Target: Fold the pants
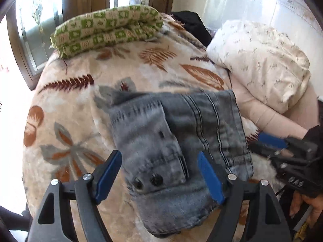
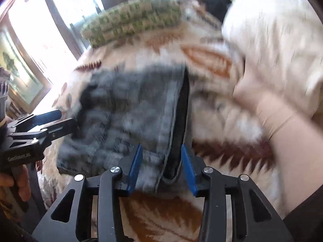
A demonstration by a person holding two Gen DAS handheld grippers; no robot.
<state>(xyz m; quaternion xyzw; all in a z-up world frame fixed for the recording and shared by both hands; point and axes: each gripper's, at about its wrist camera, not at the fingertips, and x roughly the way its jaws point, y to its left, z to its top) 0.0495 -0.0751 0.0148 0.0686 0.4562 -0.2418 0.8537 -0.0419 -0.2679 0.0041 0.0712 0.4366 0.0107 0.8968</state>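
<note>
The grey jeans (image 1: 181,133) lie folded into a compact stack on a leaf-patterned blanket (image 1: 80,92), waistband buttons facing the left wrist camera. My left gripper (image 1: 159,175) stands wide over the near end of the stack; its blue pads (image 1: 109,173) flank the waistband without pressing on it. My right gripper (image 2: 161,167) is open too, and the stack's right edge with its dark fold gap lies loosely between the pads. The right wrist view is blurred. From the side, the left gripper (image 2: 68,119) sits at the jeans' (image 2: 125,111) left edge and the right gripper (image 1: 260,143) at their right edge.
A folded green checked blanket (image 1: 107,30) lies at the far end of the bed. A cream pillow (image 1: 258,60) and a peach bolster (image 1: 268,117) fill the right side, with a black garment (image 1: 191,24) behind. A window (image 1: 30,30) is on the left. A hand (image 1: 306,203) holds the right gripper.
</note>
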